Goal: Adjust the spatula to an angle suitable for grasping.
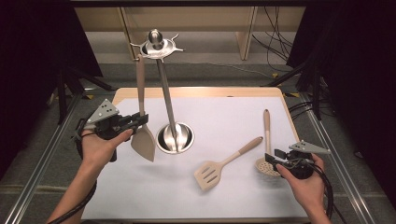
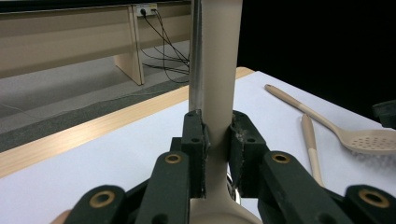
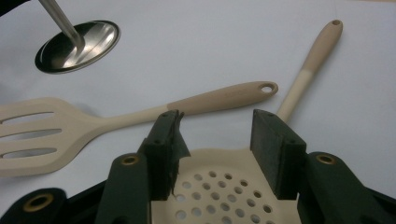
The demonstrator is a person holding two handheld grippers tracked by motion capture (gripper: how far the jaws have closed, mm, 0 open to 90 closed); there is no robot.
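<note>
Spatula [image 1: 142, 135] upright beside the stand's pole [image 1: 166, 100], handle top up at the hook ring [image 1: 157, 46], blade hanging just left of the steel base [image 1: 174, 138]. Left gripper [image 1: 140, 120] clamped on its neck, jaws pressed against both sides. Right gripper [image 1: 274, 157] spread wide over the perforated skimmer [image 1: 266, 161] lying flat on the white table [image 1: 224, 116]; jaws straddle the bowl. Slotted turner [image 1: 215, 170] lies just left of it, apart.

No readable text or labels (views somewhat dim).

Beige spatula [image 1: 141, 122] hangs upright; perforated beige skimmer [image 1: 266, 148] lies flat.
</note>
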